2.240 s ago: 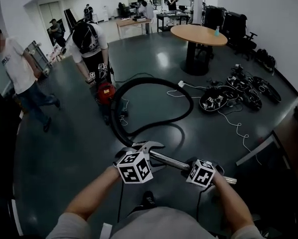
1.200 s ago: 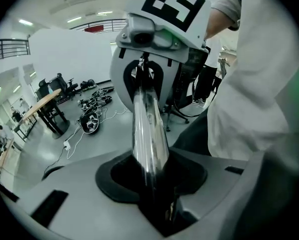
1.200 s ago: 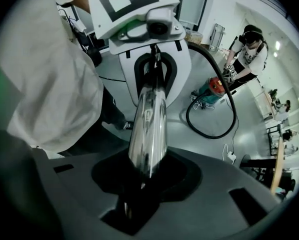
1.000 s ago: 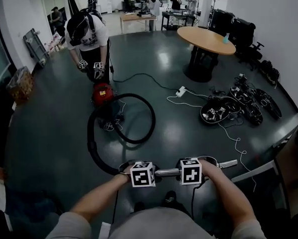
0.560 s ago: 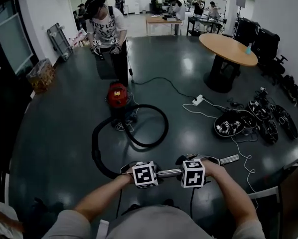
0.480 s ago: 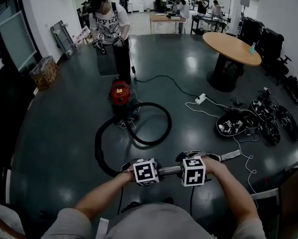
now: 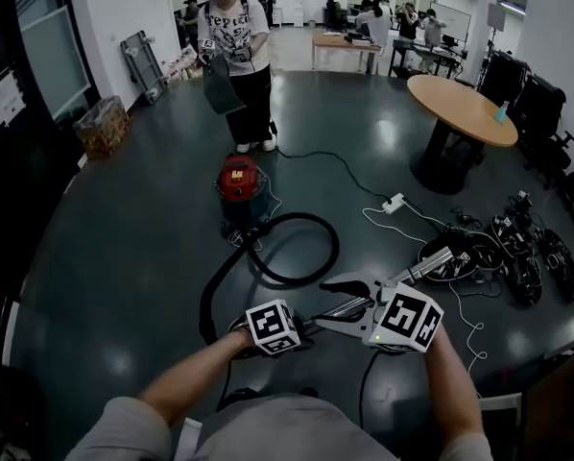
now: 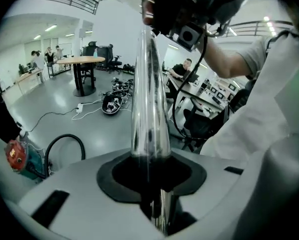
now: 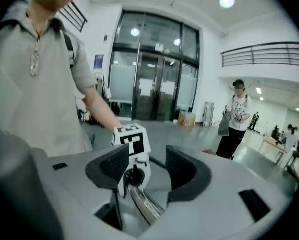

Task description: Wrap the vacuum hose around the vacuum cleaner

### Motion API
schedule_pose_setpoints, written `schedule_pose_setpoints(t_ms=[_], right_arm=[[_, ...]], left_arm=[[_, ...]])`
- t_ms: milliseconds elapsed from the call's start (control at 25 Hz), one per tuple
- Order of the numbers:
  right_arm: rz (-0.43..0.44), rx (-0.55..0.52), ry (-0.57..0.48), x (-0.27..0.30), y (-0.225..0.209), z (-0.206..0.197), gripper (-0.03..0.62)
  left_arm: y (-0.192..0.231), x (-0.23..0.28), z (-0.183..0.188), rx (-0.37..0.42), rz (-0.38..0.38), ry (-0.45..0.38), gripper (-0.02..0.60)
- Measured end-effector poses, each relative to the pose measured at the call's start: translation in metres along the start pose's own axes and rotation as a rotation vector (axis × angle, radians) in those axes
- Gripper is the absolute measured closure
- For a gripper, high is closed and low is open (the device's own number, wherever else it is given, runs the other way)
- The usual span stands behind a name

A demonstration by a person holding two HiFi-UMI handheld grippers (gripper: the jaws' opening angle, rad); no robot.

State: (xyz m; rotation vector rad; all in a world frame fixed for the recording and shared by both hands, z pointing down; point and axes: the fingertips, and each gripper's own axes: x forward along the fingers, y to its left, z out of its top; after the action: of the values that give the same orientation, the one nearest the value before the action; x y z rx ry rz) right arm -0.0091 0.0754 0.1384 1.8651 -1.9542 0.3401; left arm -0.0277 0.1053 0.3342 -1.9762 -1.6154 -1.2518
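The red vacuum cleaner (image 7: 241,182) stands on the dark floor ahead of me. Its black hose (image 7: 301,250) loops beside it and runs back to a shiny metal wand (image 7: 421,267). My left gripper (image 7: 304,326) is shut on that wand (image 8: 149,114), which rises straight out from between its pads. My right gripper (image 7: 341,305) has just been opening and its jaws stand wide apart. The wand (image 9: 144,204) lies low between them, and the pads do not press on it. Beyond them sits the left gripper's marker cube (image 9: 133,139). The vacuum cleaner (image 8: 17,154) and hose (image 8: 64,144) show at lower left.
A person (image 7: 237,56) stands just behind the vacuum cleaner. A white power strip (image 7: 394,203) and cables trail to the right, towards a pile of black gear (image 7: 517,248). A round wooden table (image 7: 460,109) stands far right, a basket (image 7: 100,123) far left.
My right gripper has opened, risen and tipped, so the wand now slants away to the right instead of lying level. The left gripper keeps its hold and has rolled.
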Motion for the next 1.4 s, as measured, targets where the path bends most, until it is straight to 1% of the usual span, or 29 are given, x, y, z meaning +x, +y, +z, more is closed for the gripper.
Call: schedule_pose_setpoints(t_ms=[120,200,280,360,480,600,680,760,880,1040,1120,1240,1400], right_arm=[[-0.081,0.007,-0.26,-0.038,-0.009,0.039,0.367],[-0.122,0.0,-0.373,-0.059,-0.011,0.051,0.367],[-0.172,0.027,-0.425,-0.07,-0.015,0.051,0.367],[-0.218,0.084,-0.439,-0.071,-0.019,0.04,0.367],[-0.255,0.192,-0.421,-0.065,-0.021,0.016,0.368],[-0.216,0.272,-0.361,-0.045,-0.009,-0.007,0.37],[-0.21,0.31,-0.303,-0.028,-0.004,-0.028,0.375],[-0.238,0.374,-0.249,-0.015,-0.008,-0.052,0.373],[-0.274,0.506,-0.206,0.005,-0.02,-0.08,0.373],[-0.352,0.635,-0.151,0.036,-0.044,-0.112,0.37],[-0.369,0.694,-0.144,0.051,-0.062,-0.122,0.349],[-0.394,0.734,-0.124,0.075,-0.088,-0.129,0.347],[-0.459,0.763,-0.126,0.105,-0.125,-0.126,0.347]], left_arm=[[0.014,-0.01,0.026,-0.077,0.014,-0.11,0.446],[0.023,-0.02,0.044,-0.111,0.026,-0.175,0.446],[0.031,-0.032,0.057,-0.136,0.04,-0.226,0.448],[0.041,-0.045,0.069,-0.161,0.059,-0.273,0.446],[0.055,-0.062,0.089,-0.2,0.088,-0.357,0.448],[0.066,-0.08,0.11,-0.232,0.101,-0.455,0.447],[0.073,-0.085,0.122,-0.249,0.094,-0.507,0.447],[0.081,-0.086,0.134,-0.265,0.082,-0.547,0.448],[0.098,-0.09,0.145,-0.302,0.074,-0.593,0.448],[0.131,-0.097,0.152,-0.371,0.075,-0.651,0.448],[0.149,-0.1,0.157,-0.401,0.066,-0.675,0.447],[0.171,-0.108,0.164,-0.434,0.043,-0.697,0.448],[0.201,-0.124,0.17,-0.481,0.048,-0.741,0.448]])
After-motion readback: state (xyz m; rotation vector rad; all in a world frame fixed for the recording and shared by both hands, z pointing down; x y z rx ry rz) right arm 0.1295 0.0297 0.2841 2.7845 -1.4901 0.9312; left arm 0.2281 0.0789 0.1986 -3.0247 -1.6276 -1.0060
